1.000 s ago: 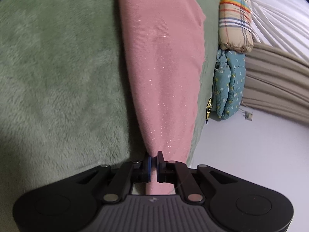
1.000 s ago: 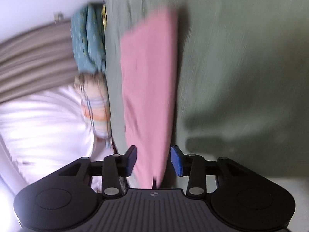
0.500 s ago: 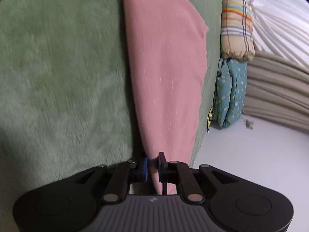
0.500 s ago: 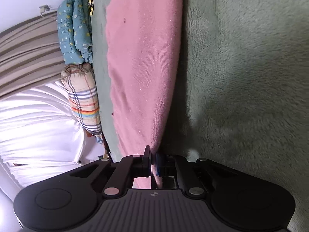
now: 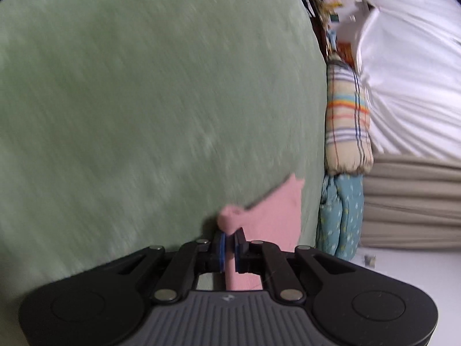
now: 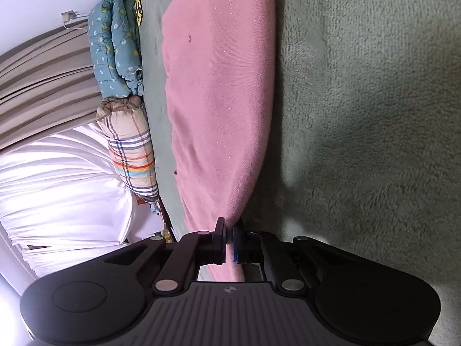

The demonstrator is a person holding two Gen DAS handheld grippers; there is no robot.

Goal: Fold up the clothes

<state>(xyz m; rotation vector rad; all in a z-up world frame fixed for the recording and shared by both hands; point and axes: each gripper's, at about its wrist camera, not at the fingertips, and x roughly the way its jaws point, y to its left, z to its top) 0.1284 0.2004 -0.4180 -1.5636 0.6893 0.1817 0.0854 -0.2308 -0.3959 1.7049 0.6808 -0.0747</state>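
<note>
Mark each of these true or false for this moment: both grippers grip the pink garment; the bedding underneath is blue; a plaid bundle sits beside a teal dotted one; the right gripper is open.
1. Both the left gripper and the right gripper are shut on the pink garment. True.
2. The blanket under the garment is blue. False: it is green.
3. A plaid bundle sits beside a teal dotted bundle. True.
4. The right gripper is open. False: it pinches pink cloth.
</note>
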